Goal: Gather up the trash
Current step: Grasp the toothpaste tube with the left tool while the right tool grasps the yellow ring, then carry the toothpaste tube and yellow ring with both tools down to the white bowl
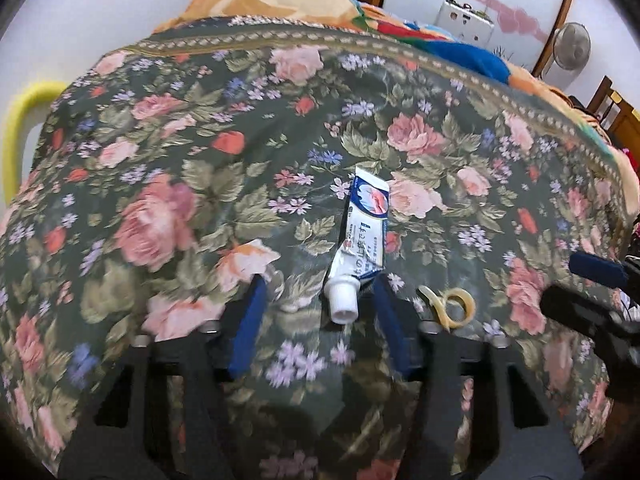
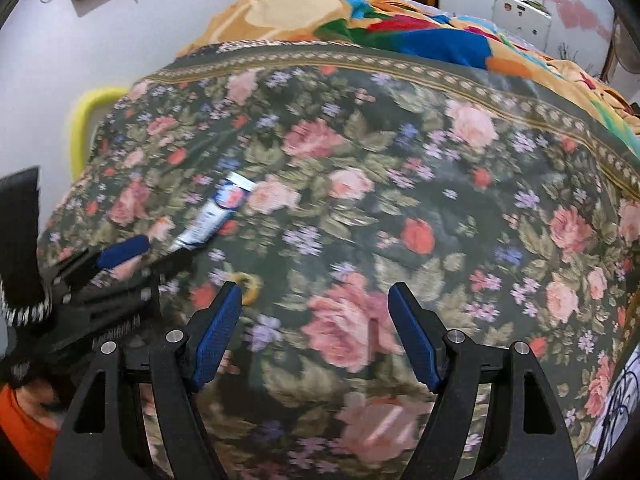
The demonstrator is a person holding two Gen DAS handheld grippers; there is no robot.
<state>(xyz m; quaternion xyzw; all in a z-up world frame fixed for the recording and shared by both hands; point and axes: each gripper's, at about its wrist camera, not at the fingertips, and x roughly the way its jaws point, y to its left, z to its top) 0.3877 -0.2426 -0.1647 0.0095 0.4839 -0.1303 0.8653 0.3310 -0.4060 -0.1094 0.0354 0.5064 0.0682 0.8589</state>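
On the floral bedspread [image 1: 168, 216], tube [image 1: 362, 236] cap-end nearest.

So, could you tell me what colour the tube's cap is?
White cap; clearest in the left wrist view.

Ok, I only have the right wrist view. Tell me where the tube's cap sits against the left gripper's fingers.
Observer: In the left wrist view the tube has its white cap between the left gripper's open fingers, nearer the one on the picture's right.
Operator: Now describe the yellow thing my finger hides.
Observer: It's a yellowish loop with a short tail, lying flat on the floral cover, just outside that same finger.
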